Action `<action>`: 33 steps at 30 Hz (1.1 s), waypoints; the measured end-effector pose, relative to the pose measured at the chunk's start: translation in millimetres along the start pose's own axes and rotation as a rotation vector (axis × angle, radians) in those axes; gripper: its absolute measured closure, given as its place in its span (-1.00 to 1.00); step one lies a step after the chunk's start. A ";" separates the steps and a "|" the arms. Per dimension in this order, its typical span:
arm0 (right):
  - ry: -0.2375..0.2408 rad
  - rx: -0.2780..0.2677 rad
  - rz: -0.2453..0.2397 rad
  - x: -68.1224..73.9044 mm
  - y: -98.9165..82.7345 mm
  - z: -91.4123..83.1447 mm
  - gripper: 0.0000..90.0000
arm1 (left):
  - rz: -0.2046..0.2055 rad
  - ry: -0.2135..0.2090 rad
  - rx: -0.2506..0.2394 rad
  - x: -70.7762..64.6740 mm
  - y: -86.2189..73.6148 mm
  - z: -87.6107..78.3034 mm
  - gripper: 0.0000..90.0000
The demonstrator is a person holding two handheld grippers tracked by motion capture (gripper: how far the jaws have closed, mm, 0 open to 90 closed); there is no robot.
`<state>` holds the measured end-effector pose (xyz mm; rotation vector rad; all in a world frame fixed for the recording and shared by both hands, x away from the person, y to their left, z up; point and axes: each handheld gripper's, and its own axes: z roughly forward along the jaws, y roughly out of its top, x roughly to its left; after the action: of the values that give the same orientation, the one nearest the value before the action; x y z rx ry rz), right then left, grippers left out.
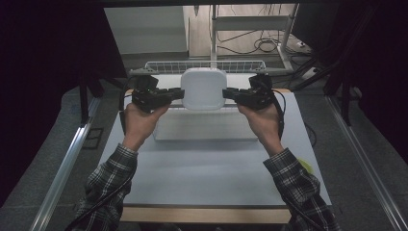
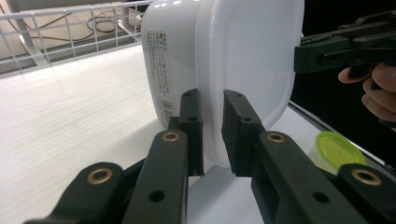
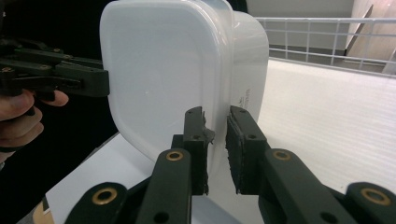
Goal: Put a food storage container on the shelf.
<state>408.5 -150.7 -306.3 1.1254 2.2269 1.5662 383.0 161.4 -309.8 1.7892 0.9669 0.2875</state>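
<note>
I hold a white lidded plastic container (image 1: 204, 88) up above the white surface (image 1: 207, 163), gripped from both sides. My left claw (image 1: 177, 94) pinches the container's left edge and my right claw (image 1: 230, 94) pinches its right edge, so it hangs between them, its broad lid face turned toward the high camera. In the left claw view, my two black jaws are drawn narrow around the lid rim, and a printed label (image 2: 159, 70) runs down the container's side wall. In the right claw view, the jaws close the same way on the opposite rim, with my other claw (image 3: 95, 83) touching the far edge. Beyond the container, a white wire basket (image 1: 205, 66) stands at the far end of the surface. A small yellow-green round lid (image 2: 338, 149) lies on the surface near its right edge. My sleeves (image 1: 108, 185) are plaid. Directly below the raised container, a pale rectangular mat (image 1: 204, 126) rests flat on the surface.
</note>
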 end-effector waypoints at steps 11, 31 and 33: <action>-0.018 -0.002 0.027 -12.7 8.3 5.7 0.73 | -0.025 0.000 0.003 6.6 7.9 12.6 0.75; -0.032 0.001 0.012 -11.6 16.1 18.6 0.57 | 0.015 0.045 -0.009 12.8 7.4 21.8 0.48; -0.031 -0.001 0.009 -11.4 17.0 19.5 0.55 | 0.013 0.043 -0.012 15.0 7.9 22.7 0.46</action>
<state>435.0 -141.7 -302.7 1.1532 2.2040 1.5425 410.1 155.9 -316.4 1.7855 0.9828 0.3407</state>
